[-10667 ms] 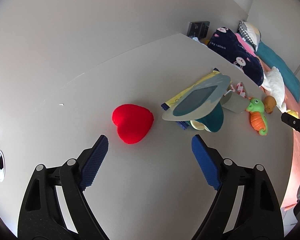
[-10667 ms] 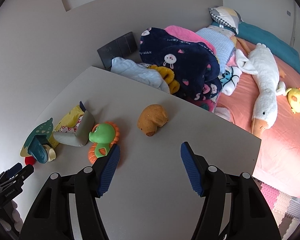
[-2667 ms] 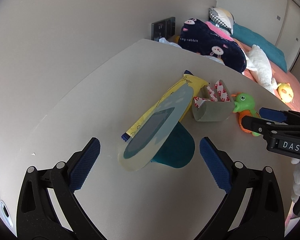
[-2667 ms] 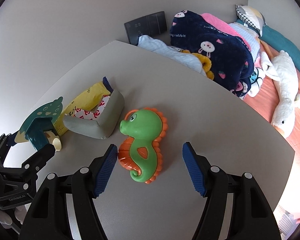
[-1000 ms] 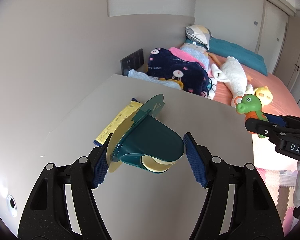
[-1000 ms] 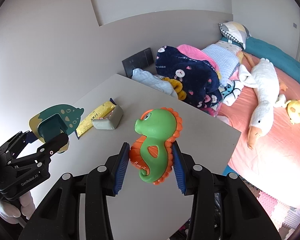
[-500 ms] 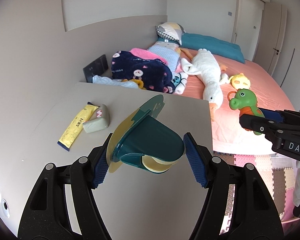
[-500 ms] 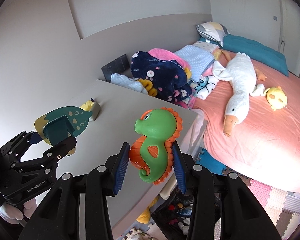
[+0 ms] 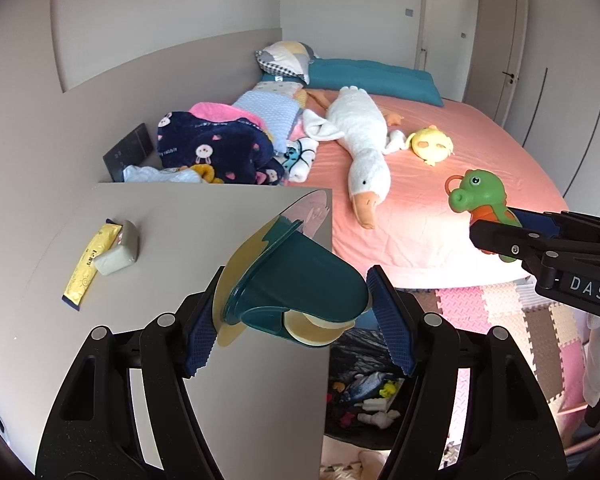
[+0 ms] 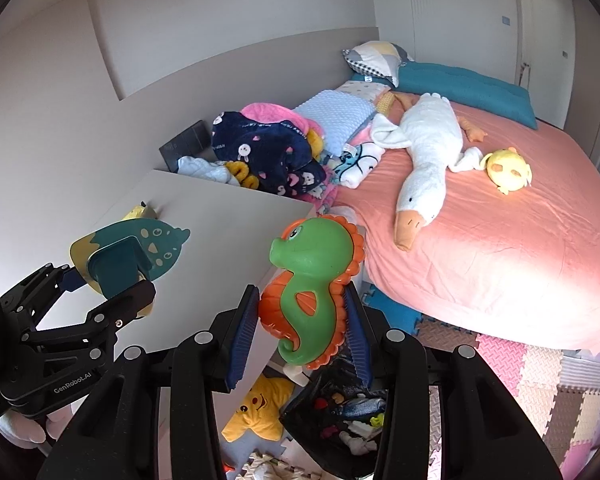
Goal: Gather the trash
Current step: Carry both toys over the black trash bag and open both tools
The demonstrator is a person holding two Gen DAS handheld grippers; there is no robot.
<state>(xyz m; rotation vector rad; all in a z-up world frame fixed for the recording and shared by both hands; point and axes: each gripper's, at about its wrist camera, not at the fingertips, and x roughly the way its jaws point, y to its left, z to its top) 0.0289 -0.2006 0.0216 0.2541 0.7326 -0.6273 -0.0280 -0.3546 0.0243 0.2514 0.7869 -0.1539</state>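
Yellow foil shows at the far left of the left wrist view: a flat yellow wrapper lies on the grey table, with a grey block touching its far end. In the right wrist view only a scrap of the wrapper is seen past the table's far corner, and the block cannot be made out there.

Further right, a teal dinosaur toy is held off the table between the pads of the left tongs, which are closed against its two sides. Its printed face is turned away in the left wrist view; the eye and spots are shown only in the right wrist view, where the left tongs are partly hidden behind the toy.

Below the table edge a black bag stands open on the floor, with small items inside that are too small to identify; its lower part is cut off by the tongs. A yellow star plush beside it appears only in the right wrist view.

At the right, a green and orange seahorse toy is gripped by the right tongs, closed on its sides above the bag. In the left wrist view only its head and upper body are visible above the right tongs. Behind, a white goose plush lies on the pink bed.
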